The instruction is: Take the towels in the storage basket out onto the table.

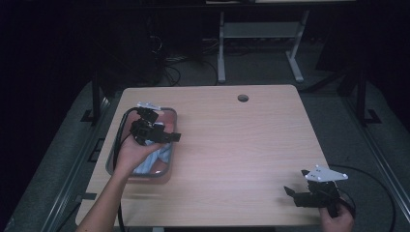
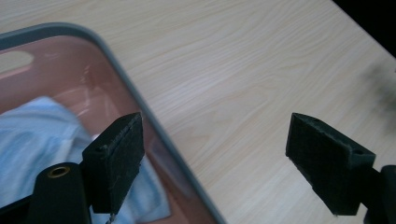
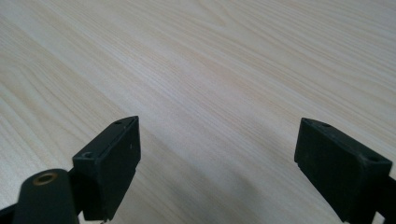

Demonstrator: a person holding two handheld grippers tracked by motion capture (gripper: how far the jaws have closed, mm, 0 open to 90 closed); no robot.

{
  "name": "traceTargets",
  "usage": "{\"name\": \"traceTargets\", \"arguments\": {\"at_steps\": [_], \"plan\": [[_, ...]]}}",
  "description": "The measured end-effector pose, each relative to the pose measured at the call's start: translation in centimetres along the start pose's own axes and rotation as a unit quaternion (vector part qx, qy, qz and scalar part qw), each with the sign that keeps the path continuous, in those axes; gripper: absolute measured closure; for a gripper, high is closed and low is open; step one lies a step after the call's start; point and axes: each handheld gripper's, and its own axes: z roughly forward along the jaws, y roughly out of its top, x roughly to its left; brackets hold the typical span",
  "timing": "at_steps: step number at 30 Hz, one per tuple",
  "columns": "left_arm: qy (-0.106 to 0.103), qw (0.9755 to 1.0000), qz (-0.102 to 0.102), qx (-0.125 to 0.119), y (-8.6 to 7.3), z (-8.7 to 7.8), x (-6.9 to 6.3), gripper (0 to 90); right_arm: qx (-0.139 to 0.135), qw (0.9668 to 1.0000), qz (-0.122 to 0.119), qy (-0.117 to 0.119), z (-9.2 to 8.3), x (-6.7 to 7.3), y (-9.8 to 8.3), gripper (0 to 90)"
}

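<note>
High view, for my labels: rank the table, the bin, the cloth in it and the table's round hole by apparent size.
1. table
2. bin
3. cloth, partly hidden by the left gripper and hand
4. round hole

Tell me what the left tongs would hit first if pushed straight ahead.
Probably the grey rim of the pinkish plastic tub, or the light wooden table just beside it; the open left tongs straddle that rim.

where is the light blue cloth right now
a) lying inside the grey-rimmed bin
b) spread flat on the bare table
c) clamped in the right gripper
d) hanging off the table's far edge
a: the light blue cloth lies inside the bin, while the left gripper stands over the bin's rim with its jaws wide apart, and the right gripper is open over bare table.
</note>
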Motion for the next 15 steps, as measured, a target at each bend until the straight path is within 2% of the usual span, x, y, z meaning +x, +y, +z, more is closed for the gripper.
{"name": "traceTargets", "arguments": {"at_steps": [9, 15], "plan": [[0.019, 0.9992, -0.034, 0.000, -1.3, -0.9, 2.5, 19.3, 0.000, 1.0000, -0.001, 0.001, -0.1, 0.0, 0.0, 13.9], [0.046, 0.9976, -0.051, 0.010, -2.3, -1.0, 3.9, 19.4, 0.002, 1.0000, -0.001, 0.000, -0.1, 0.0, 0.0, 13.9]]}}
